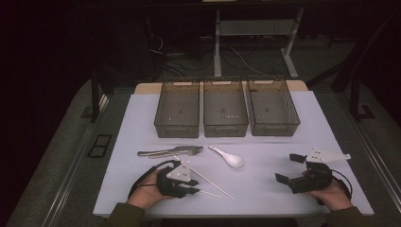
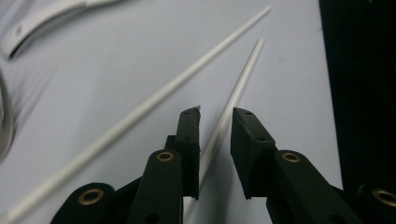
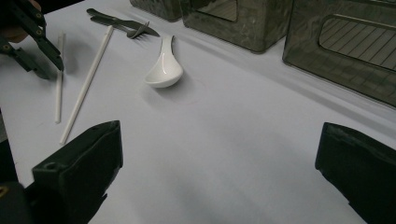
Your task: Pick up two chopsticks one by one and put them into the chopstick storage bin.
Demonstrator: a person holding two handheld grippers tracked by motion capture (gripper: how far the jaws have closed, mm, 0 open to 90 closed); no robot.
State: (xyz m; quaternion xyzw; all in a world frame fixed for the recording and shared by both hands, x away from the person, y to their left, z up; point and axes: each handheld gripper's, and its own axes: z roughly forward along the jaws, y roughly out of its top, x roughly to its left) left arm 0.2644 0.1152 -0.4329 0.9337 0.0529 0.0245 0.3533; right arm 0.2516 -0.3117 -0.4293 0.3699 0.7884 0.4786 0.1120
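1. In the left gripper view, the near end of the shorter chopstick (image 2: 238,88) runs down between the black jaws and is hidden at the bottom; whether the pads touch it cannot be told.
2. The longer chopstick (image 2: 140,112) is cut off at the lower left edge.
3. A blurred metal curve at the left edge cannot be identified.
4. In the right gripper view, the left gripper (image 3: 39,49) is cropped at the upper left.
5. The mesh baskets (image 3: 341,51) are cut off along the top edge.
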